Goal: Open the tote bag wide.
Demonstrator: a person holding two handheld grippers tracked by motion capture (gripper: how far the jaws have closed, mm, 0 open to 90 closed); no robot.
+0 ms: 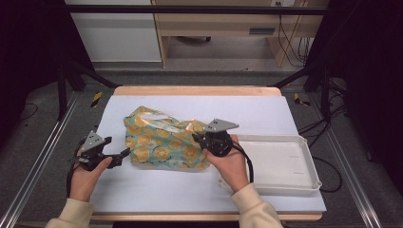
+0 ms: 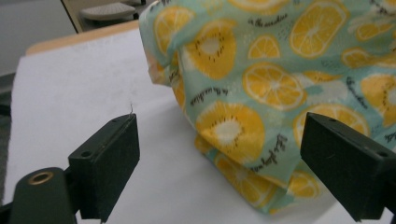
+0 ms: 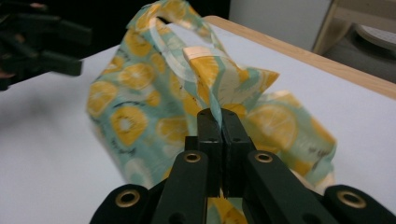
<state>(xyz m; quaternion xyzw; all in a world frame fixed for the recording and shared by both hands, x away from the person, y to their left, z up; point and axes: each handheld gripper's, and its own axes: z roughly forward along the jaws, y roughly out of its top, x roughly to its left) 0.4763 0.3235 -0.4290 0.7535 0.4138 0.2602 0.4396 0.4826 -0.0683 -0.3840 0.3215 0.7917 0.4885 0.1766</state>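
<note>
The table (image 1: 190, 190), covered by a white sheet with a wooden edge showing at the far side, carries everything here. The landmark on it is the lemon-print bag (image 1: 161, 145), a soft teal fabric bag patterned with yellow citrus slices and small black lettering, lying slumped at the middle of the table with a handle loop at its far-left top.

Just beside the bag, on its right and touching the table's right portion, sits a white plastic tray (image 1: 304, 183), shallow and rectangular.

At the bag's right edge is the right claw (image 1: 199, 137), held in the person's right hand (image 1: 233, 164). In the right gripper view its two black jaws are pressed together with a pinched fold of the bag's fabric (image 3: 219, 88) rising from between them, so it has hold of the bag; the cloth stands up in a peak above the jaws.

Near the bag's lower-left corner, apart from it, is the left claw (image 1: 116, 154), held in the left hand (image 1: 88, 173). In the left gripper view its jaws stand wide apart, gripping nothing, with the bag's corner (image 2: 252, 154) lying on the table ahead of them, nearer the right-hand jaw in that view.
</note>
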